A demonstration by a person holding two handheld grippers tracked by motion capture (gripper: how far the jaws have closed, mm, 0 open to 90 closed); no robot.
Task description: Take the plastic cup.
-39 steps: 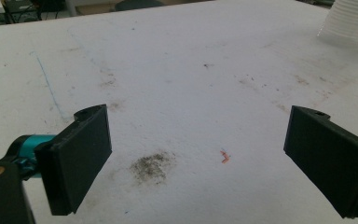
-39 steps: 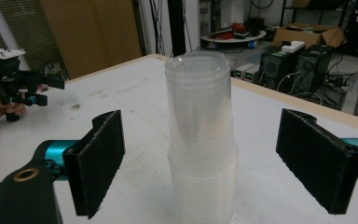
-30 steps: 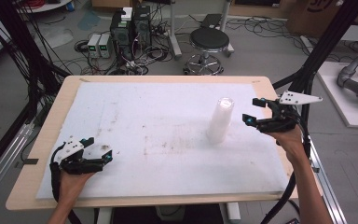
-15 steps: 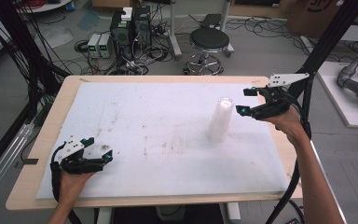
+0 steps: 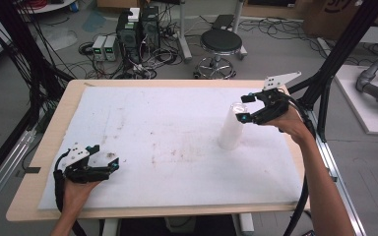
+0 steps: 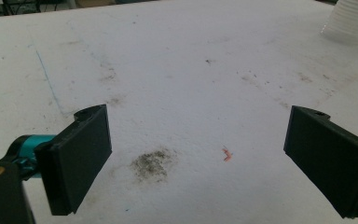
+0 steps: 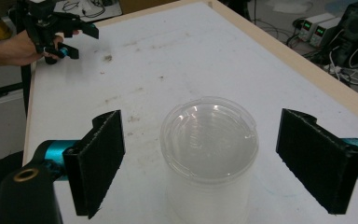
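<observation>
Stained white table cover [image 5: 177, 128] under cup stack [image 5: 230, 129]; right gripper [image 5: 244, 108] and left gripper [image 5: 109, 162] both released

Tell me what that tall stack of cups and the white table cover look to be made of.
Stack of cups: likely thin translucent plastic, glossy; the top glints and the ribbed walls look milky. Table cover: probably matte foam or felt sheet, soft-looking, scuffed and stained; unsure which.
</observation>
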